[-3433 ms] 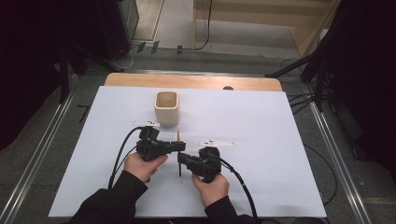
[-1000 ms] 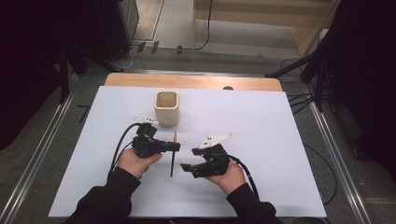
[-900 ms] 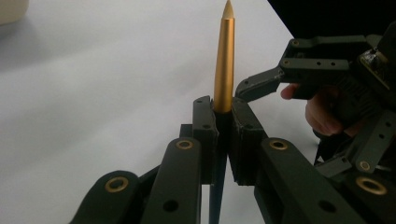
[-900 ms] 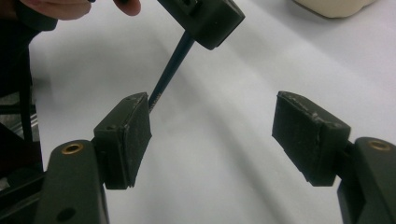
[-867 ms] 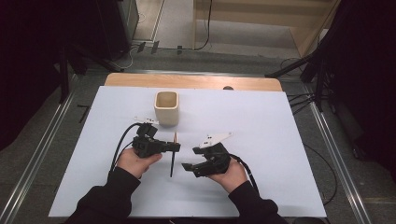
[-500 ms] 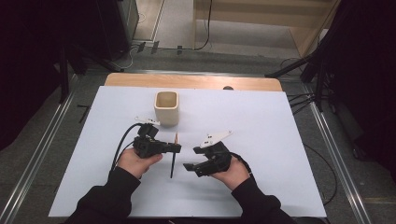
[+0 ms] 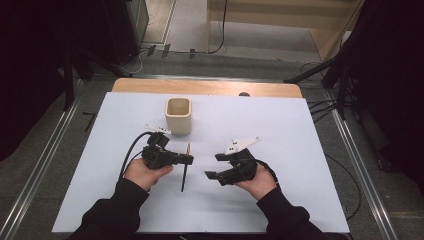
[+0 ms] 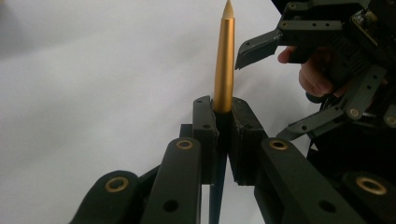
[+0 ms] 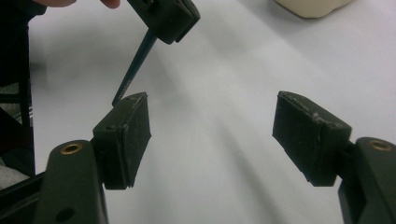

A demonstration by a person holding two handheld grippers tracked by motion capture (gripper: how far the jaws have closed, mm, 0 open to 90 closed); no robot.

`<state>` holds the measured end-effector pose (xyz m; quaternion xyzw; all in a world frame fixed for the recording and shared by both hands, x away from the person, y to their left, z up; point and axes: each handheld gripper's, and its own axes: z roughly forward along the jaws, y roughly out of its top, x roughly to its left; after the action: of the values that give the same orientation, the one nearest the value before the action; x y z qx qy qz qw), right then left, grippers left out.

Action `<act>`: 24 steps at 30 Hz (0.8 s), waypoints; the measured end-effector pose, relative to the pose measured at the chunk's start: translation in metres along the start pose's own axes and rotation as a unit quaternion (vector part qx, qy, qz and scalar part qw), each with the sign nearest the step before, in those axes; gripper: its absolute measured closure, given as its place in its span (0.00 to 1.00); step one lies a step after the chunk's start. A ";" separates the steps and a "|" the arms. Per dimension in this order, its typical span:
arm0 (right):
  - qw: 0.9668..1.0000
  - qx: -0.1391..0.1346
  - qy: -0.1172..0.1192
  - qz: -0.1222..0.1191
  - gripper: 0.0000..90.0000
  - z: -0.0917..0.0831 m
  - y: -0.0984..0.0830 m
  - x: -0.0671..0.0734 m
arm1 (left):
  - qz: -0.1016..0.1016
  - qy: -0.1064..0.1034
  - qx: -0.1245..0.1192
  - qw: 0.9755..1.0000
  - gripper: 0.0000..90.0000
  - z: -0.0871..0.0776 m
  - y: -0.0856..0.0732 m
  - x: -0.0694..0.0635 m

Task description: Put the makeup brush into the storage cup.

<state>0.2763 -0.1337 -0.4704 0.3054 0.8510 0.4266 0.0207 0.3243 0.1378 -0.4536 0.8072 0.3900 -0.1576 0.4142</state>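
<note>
Left tongs (image 7: 189, 159) clamped tight on a slim pen with a gold tapered upper half and dark blue-black lower barrel (image 7: 185, 168), gripped about mid-length. In the high view the pen runs from gold tip at 12 o'clock to dark end at 6 o'clock, the dark end low, at or just above the white sheet-covered surface (image 7: 300, 150); contact can't be told. In the left gripper view the gold half (image 8: 224, 60) sticks up out of the closed jaws.

Right tongs (image 7: 212, 166) spread wide, nothing between the pads, sitting at 3 o'clock of the pen, near but apart. In the right gripper view the dark barrel (image 9: 133, 70) hangs just above its one pad (image 9: 133, 135), not touching.

Cream square-mouthed ceramic cup (image 7: 178, 115) stands upright at 12 o'clock of the left tongs, near, not touching.

Risks, judged:
- Pen is thin and smooth, held at one narrow spot; it could pivot or slide in the left grip if the right tongs bump the barrel while closing in.
- Right jaws are offset from the barrel; closing now would likely miss or catch it at an angle, levering it.
- Pulling the halves apart off-axis could jam or fling a part.
- A swing toward 12 o'clock could tip the cup.
</note>
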 end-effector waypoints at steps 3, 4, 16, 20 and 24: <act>1.000 -0.005 0.001 -0.006 0.32 -0.005 -0.001 -0.002 | 0.001 0.001 0.000 1.000 0.92 0.000 0.001 0.000; 1.000 -0.005 -0.003 -0.012 0.32 -0.006 -0.001 -0.003 | 0.000 0.001 0.001 1.000 0.92 0.000 0.000 0.001; 1.000 -0.002 -0.012 -0.009 0.30 -0.022 -0.012 -0.013 | 0.005 0.000 0.009 1.000 0.92 0.000 0.001 0.000; 1.000 -0.004 -0.020 -0.009 0.30 -0.027 -0.015 -0.016 | 0.005 -0.002 0.004 1.000 0.92 -0.003 0.001 0.000; 1.000 -0.002 -0.026 -0.004 0.31 -0.032 -0.021 -0.020 | 0.001 0.001 0.003 1.000 0.92 -0.006 0.001 0.002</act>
<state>0.2730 -0.1767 -0.4702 0.3130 0.8505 0.4204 0.0449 0.3259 0.1425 -0.4506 0.8091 0.3887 -0.1575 0.4116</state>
